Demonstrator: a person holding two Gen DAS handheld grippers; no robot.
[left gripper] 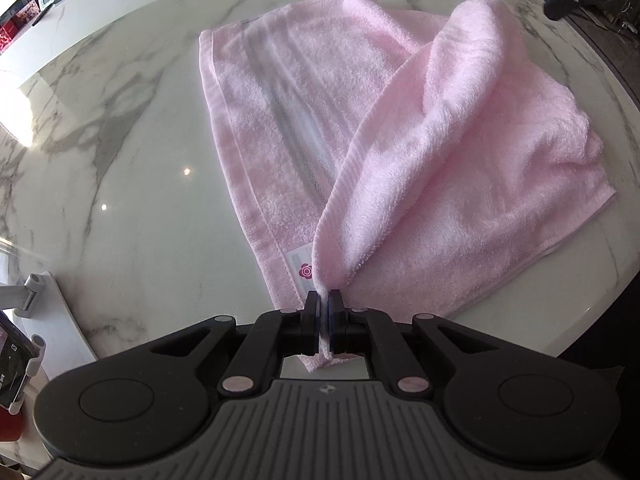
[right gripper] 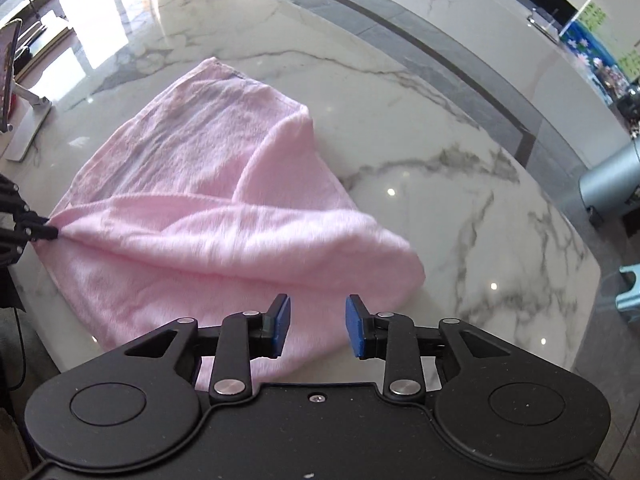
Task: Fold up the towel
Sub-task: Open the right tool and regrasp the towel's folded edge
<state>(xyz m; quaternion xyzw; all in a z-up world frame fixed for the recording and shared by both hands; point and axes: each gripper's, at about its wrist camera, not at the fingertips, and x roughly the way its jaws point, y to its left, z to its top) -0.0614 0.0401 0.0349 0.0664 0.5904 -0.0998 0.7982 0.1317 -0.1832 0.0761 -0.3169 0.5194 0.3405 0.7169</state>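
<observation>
A pink towel (left gripper: 420, 168) lies on the white marble table (left gripper: 140, 200), partly folded, with one layer lifted into a ridge. My left gripper (left gripper: 325, 300) is shut on a corner of the towel and holds it up just above the near edge. In the right wrist view the towel (right gripper: 192, 208) spreads ahead and to the left, and the left gripper (right gripper: 48, 232) pinches its corner at the far left. My right gripper (right gripper: 316, 320) is open and empty, its blue pads (right gripper: 282, 320) just above the towel's near edge.
A phone on a white stand (right gripper: 24, 92) sits at the table's left side. A grey cylinder (right gripper: 612, 184) and a light blue stool (right gripper: 630, 288) stand beyond the table's right edge. Bare marble (right gripper: 460, 200) lies right of the towel.
</observation>
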